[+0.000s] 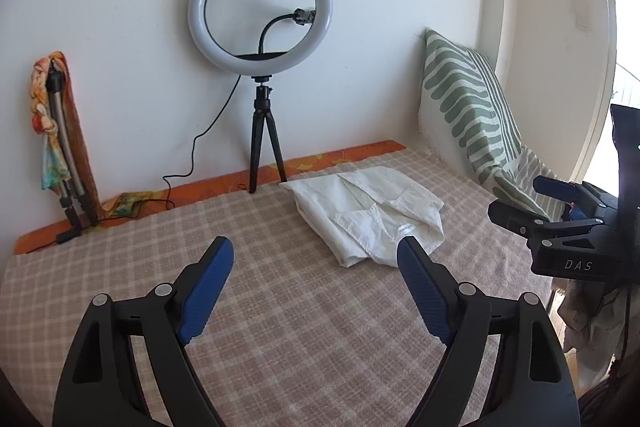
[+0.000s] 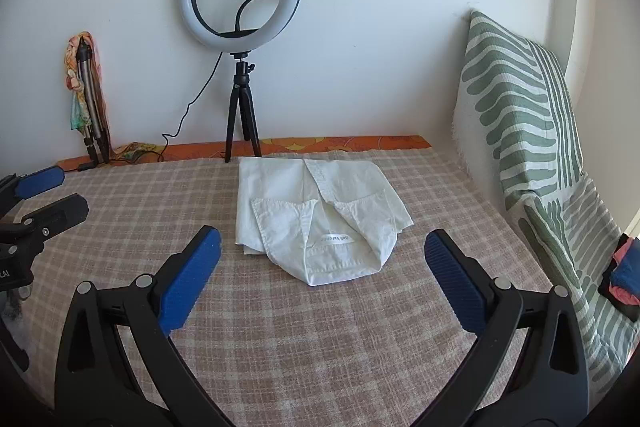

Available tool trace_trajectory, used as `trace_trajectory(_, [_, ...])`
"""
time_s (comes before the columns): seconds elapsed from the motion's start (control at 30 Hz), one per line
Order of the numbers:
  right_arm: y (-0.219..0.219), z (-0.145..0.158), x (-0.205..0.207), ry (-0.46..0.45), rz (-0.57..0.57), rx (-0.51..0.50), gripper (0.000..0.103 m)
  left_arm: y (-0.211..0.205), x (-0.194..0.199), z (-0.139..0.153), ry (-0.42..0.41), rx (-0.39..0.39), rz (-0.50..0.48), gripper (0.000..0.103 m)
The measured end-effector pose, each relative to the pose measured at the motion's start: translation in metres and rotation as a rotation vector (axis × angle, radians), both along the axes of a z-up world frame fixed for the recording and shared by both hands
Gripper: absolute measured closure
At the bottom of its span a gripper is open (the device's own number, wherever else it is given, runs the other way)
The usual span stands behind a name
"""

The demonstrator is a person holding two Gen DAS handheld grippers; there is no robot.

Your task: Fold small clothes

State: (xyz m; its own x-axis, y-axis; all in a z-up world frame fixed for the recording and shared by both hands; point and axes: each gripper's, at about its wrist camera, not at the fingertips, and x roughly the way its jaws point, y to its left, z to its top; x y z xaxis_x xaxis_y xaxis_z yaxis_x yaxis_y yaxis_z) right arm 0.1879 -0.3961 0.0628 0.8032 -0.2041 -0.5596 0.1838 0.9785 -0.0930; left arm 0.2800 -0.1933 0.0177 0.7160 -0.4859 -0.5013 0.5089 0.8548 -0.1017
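Observation:
A small white shirt (image 2: 316, 219) lies folded on the checked bed cover (image 2: 304, 339), its collar and label facing me. In the left wrist view the same shirt (image 1: 368, 211) lies to the right of centre. My left gripper (image 1: 316, 247) hangs open above the cover, short of the shirt, with nothing between its blue pads. My right gripper (image 2: 320, 239) is open too, its jaws wide and drawn back from the shirt's near edge. Each gripper shows at the edge of the other's view: the right gripper (image 1: 568, 223) and the left gripper (image 2: 32, 203).
A ring light on a black tripod (image 2: 240, 75) stands at the wall behind the shirt, its cable trailing left. A folded tripod with a colourful cloth (image 2: 86, 95) leans at the far left. A green-striped cushion (image 2: 524, 115) lines the right side.

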Motion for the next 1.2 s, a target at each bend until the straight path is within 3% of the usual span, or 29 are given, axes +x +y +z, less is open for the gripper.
trace_trajectory(0.23, [0.022,-0.019,-0.014,0.019,0.01,0.019,0.0,0.015,-0.021,-0.015,-0.012,0.019,0.009,0.018])
trace_trajectory(0.5, [0.023,-0.028,-0.018,0.002,0.004,0.083,0.0,0.018,-0.031,-0.017,-0.081,0.073,0.029,0.018])
trace_trajectory(0.8, [0.021,-0.029,-0.018,0.003,-0.003,0.093,0.0,0.014,-0.035,-0.028,-0.06,0.114,0.027,0.018])
trace_trajectory(0.87, [0.021,-0.029,-0.018,-0.002,-0.007,0.079,0.0,0.015,-0.037,-0.028,-0.071,0.119,0.042,0.015])
trace_trajectory(0.93, [0.023,-0.027,-0.019,-0.013,-0.01,0.055,0.0,0.017,-0.037,-0.026,-0.079,0.13,0.078,0.0])
trace_trajectory(1.03, [0.024,-0.026,-0.021,-0.025,-0.009,0.054,0.0,0.019,-0.04,-0.024,-0.108,0.145,0.128,0.0])
trace_trajectory(1.2, [0.025,-0.023,-0.023,-0.052,-0.026,0.046,0.0,0.018,-0.044,-0.022,-0.125,0.141,0.11,0.0])
